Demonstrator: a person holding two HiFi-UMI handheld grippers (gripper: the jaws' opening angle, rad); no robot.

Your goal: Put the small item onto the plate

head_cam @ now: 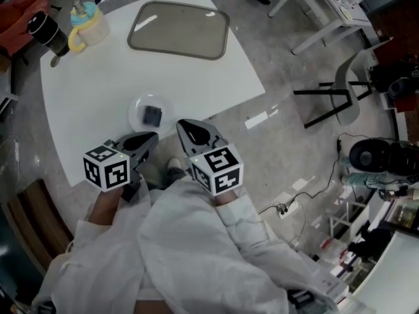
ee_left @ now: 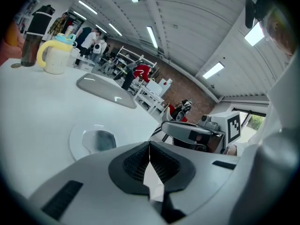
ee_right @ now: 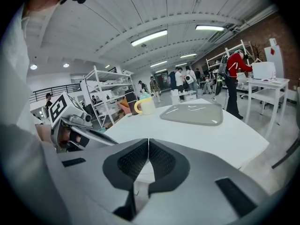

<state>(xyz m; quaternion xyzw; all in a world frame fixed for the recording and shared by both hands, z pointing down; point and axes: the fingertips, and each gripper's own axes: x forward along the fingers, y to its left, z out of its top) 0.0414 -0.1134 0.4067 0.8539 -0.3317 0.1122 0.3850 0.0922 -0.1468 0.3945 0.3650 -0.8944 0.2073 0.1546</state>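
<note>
A small dark grey item lies on a clear round plate near the front edge of the white table. The left gripper view shows the same item on the plate, just ahead of the jaws. My left gripper is shut and empty, held just in front of the plate. My right gripper is shut too, empty, to the plate's right at the table edge. In each gripper view the jaws meet with nothing between them: left gripper, right gripper.
A grey tray lies at the far side of the table. A yellow cup with a blue lid and a black tumbler stand at the far left corner. A chair and shelving stand on the floor to the right.
</note>
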